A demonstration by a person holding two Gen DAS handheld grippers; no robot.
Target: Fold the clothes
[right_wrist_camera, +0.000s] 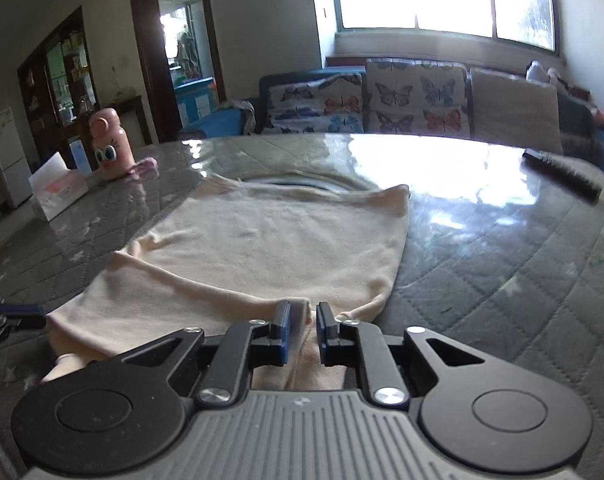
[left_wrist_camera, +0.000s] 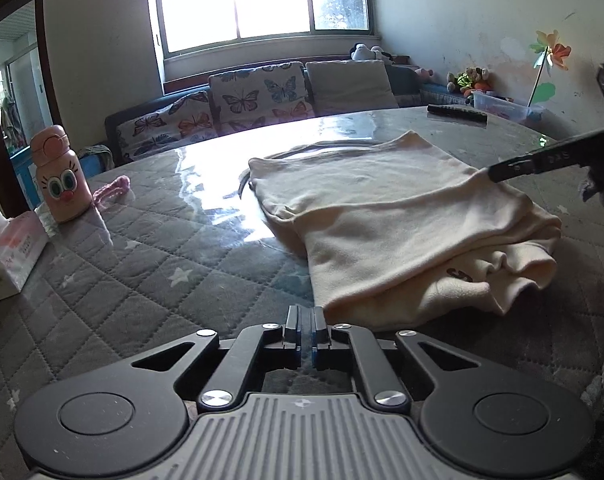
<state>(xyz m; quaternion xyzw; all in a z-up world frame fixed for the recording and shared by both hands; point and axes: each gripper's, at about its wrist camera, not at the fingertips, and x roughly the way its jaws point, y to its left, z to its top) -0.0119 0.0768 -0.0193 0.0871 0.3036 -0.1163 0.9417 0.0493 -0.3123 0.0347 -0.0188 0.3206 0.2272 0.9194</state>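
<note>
Quilted grey tabletop (left_wrist_camera: 141, 248) carries our cream garment (left_wrist_camera: 382, 216), already doubled over at least once, though its near layers lie bunched. Our left gripper (left_wrist_camera: 306, 328) sits closed and empty just beside its edge. Our right gripper (right_wrist_camera: 303, 332), jaws narrowly apart, pinches a fold, so we judge smoothing and further folds remain.

Both views are being lit by strong daylight from the window (left_wrist_camera: 261, 0) at the far wall, whose panes are being blown out to white. Heavy glare is being thrown across the far part of the glossy table (right_wrist_camera: 482, 184). Nearer areas are being left dimmer, and the doorway (right_wrist_camera: 169, 40) side is being kept dark. Straight lines are being bent and corners vignetted by the fisheye lens, with slight softness throughout.
</note>
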